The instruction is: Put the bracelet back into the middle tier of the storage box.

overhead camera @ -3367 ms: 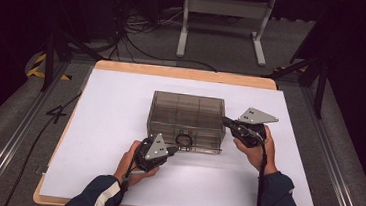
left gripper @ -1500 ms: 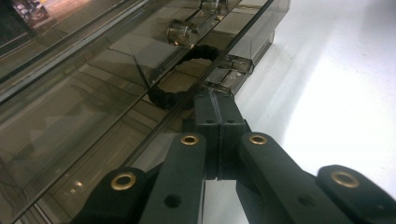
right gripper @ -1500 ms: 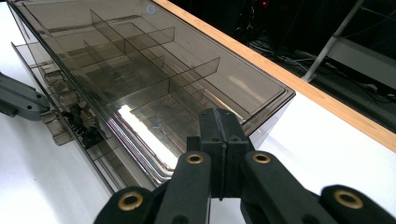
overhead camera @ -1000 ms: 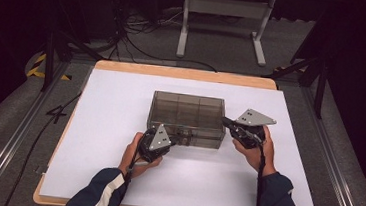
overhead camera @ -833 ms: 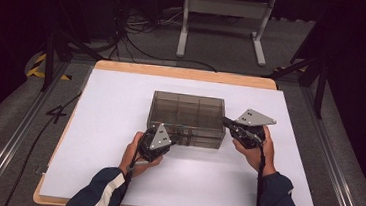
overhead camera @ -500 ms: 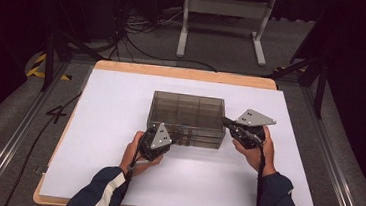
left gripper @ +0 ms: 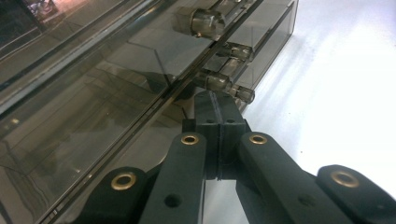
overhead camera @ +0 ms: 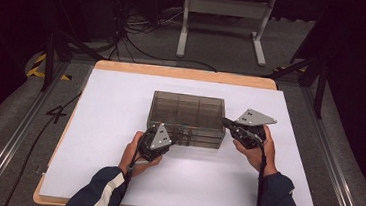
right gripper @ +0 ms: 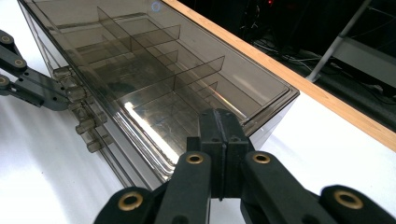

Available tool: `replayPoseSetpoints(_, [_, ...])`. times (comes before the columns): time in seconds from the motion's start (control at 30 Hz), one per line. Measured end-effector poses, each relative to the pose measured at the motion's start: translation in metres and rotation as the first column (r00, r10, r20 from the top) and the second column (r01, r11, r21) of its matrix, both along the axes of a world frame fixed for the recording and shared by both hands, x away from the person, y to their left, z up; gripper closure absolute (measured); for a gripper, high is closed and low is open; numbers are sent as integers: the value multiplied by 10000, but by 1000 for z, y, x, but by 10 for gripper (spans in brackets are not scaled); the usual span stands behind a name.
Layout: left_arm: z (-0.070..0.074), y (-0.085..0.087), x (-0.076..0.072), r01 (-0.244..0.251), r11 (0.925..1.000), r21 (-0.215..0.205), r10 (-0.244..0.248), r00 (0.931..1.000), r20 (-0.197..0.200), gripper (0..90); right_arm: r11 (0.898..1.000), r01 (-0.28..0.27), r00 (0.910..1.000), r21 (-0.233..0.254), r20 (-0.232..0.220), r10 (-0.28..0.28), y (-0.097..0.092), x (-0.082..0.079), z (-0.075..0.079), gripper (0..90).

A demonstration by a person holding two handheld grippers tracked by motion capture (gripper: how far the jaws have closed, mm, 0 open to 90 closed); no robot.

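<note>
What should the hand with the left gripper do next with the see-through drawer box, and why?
Probably open the left gripper a little and ease it forward around a drawer knob. Its jaws are pressed together, just short of the knobs on the box front, while the shut right gripper rests on the box's top right edge, seemingly steadying it.

I log, from my remote seat:
- Table (overhead camera: 113, 187): white top, pale wooden edge (overhead camera: 183, 73) at its 12 o'clock side.
- White metal stand (overhead camera: 224, 9): on the grey floor (overhead camera: 2, 132) at 12 o'clock.
- Black cables (overhead camera: 142, 34): loose on the floor at 11 o'clock.
- Yellow-black tape (overhead camera: 41, 68): at 10 o'clock.
- Mark "4" (overhead camera: 55, 113): on the floor at 9 o'clock.
- Metal rail (overhead camera: 334, 161): at 3 o'clock.
</note>
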State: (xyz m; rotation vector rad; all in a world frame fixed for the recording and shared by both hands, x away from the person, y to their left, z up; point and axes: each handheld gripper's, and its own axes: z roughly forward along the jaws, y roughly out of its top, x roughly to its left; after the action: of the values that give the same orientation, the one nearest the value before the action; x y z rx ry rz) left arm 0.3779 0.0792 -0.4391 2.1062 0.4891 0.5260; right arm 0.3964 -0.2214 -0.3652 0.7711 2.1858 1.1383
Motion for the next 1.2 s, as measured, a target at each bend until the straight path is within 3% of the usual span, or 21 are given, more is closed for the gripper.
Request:
replayPoseSetpoints(0.2, [4, 2, -4, 118, 9998, 160, -120, 9999, 75, 898, 9999, 38, 10000, -105, -31, -38, 1, -1, 1, 900])
replayPoseSetpoints(0.53, [13, 15, -8, 281, 9996, -85, -282, 9996, -91, 898, 9997, 43, 10000, -257, -45, -44, 2, -2, 2, 900])
replayPoseSetpoints(0.63, [16, 22, -9, 397, 9990, -213, -401, 9990, -186, 897, 9976, 68, 9998, -685, 178, -56, 5, -4, 3, 900])
replayPoseSetpoints(0.8, [20, 33, -12, 339, 9994, -18, -339, 9993, -149, 897, 9989, 23, 9997, -478, 248, -11, 3, -5, 7, 900])
replayPoseSetpoints(1.2, [24, 61, -16, 88, 9997, 223, -86, 9999, -88, 884, 9984, -243, 9993, -517, 276, 257, -2, -15, 17, 900])
